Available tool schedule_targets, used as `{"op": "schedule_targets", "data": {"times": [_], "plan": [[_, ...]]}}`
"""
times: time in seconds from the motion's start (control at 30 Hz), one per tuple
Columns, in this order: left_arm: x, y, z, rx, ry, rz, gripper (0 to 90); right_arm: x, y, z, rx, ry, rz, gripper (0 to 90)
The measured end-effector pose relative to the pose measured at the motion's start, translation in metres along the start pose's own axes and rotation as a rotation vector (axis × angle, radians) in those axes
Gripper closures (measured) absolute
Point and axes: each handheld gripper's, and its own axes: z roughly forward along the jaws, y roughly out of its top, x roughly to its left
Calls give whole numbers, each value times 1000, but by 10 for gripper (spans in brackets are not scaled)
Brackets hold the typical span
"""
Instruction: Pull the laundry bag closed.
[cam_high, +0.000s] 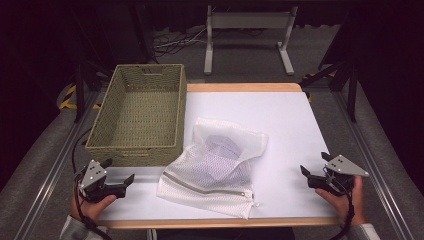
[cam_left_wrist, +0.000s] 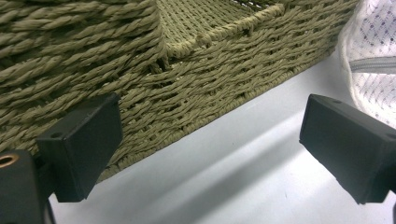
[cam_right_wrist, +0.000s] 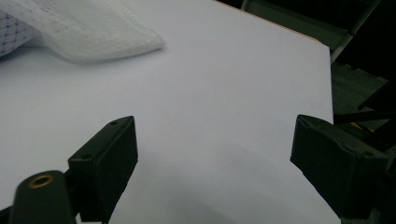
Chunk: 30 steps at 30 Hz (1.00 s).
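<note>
We see a white mesh laundry bag with a grey zipper (cam_high: 212, 167) lying flat near the middle of the white table top (cam_high: 285, 130), with a bluish-patterned cloth showing faintly through its netting. The zipper runs along the bag's near edge, toward the person.

Our left gripper (cam_high: 120, 171) sits at the near left corner of the table, its jaws spread wide with nothing between them. The bag lies to its right, apart from it. In the left gripper view the bag's edge (cam_left_wrist: 373, 60) appears at the upper right, beyond the right jaw and not touching it, while the olive-green woven rectangular basket (cam_left_wrist: 187, 70) stands close ahead.

Our right gripper (cam_high: 314, 168) rests at the near right side of the table, its jaws likewise spread wide and empty. The bag lies well apart to its left. In the right gripper view a corner of the bag (cam_right_wrist: 88, 35) sits at the upper left, far ahead of the jaws, with bare table between.

In the high view the basket (cam_high: 142, 145) stands at the table's left, just beside the bag.
</note>
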Motion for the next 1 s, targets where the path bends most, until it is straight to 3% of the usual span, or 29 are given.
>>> {"op": "schedule_targets", "data": {"times": [1.0], "plan": [[0, 2, 6, 12, -7, 8, 61, 3, 0, -1, 4, 9, -10, 150]]}}
